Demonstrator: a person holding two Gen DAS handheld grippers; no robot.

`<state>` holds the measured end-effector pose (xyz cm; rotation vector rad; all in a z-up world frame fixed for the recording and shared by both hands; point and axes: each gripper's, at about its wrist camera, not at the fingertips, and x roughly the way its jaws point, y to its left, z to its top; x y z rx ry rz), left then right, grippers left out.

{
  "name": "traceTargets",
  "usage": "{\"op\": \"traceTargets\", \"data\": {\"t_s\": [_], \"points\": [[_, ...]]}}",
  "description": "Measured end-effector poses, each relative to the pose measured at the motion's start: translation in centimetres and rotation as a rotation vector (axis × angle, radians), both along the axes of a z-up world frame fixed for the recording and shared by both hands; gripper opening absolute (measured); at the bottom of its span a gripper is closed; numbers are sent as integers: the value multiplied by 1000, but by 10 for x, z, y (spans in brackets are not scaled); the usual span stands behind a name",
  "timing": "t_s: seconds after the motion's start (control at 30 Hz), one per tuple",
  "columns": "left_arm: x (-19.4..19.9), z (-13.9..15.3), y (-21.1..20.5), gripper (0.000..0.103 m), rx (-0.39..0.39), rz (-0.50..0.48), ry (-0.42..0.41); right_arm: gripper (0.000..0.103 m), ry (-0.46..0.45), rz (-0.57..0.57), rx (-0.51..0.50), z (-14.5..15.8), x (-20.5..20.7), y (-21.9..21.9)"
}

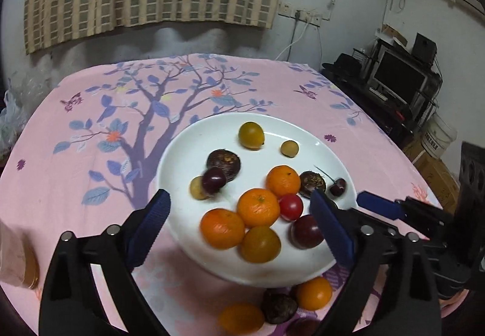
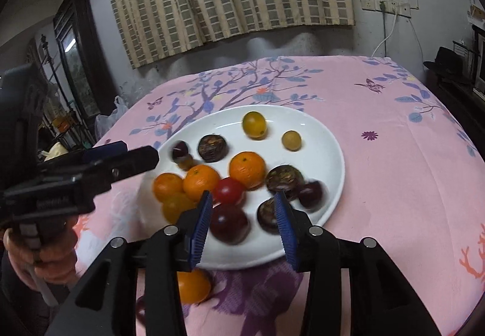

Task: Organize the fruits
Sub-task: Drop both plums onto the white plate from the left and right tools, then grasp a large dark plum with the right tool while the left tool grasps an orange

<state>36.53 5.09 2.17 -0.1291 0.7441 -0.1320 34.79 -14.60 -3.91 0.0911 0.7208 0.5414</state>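
Observation:
A white plate (image 1: 182,154) (image 2: 327,148) holds several fruits: oranges (image 1: 257,208) (image 2: 247,169), a red tomato (image 1: 291,207) (image 2: 229,191), dark plums (image 1: 306,231) (image 2: 229,223), brown chestnut-like fruits (image 1: 223,160) (image 2: 212,148) and yellow fruits (image 1: 250,135) (image 2: 254,124). My left gripper (image 1: 239,208) is open above the plate's near side, empty. My right gripper (image 2: 242,208) is open over the plate's near edge, with a plum between its fingers but untouched. Loose fruits lie on the cloth in front of the plate: an orange (image 1: 313,293) (image 2: 192,286) and a dark one (image 1: 279,307).
A pink floral tablecloth (image 1: 91,154) (image 2: 394,169) covers the table. A brown packet (image 1: 15,260) lies at the left edge. A plastic bag (image 2: 116,114) sits at the far left. A TV shelf (image 1: 397,81) stands to the right.

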Motion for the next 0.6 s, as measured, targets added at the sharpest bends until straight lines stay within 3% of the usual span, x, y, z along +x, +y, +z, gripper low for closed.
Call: {"op": "traceTargets", "data": {"t_s": [0.13, 0.33, 0.43, 0.6], "points": [[-21, 4, 21, 95, -41, 88, 5, 45, 49, 77, 55, 0, -26, 3], [-61, -12, 47, 97, -8, 178, 14, 55, 51, 180, -89, -18, -69, 30], [-75, -28, 57, 97, 23, 209, 39, 55, 52, 221, -171, -27, -82, 46], [-87, -42, 71, 97, 52, 275, 74, 55, 38, 259, -215, -31, -96, 57]]}}
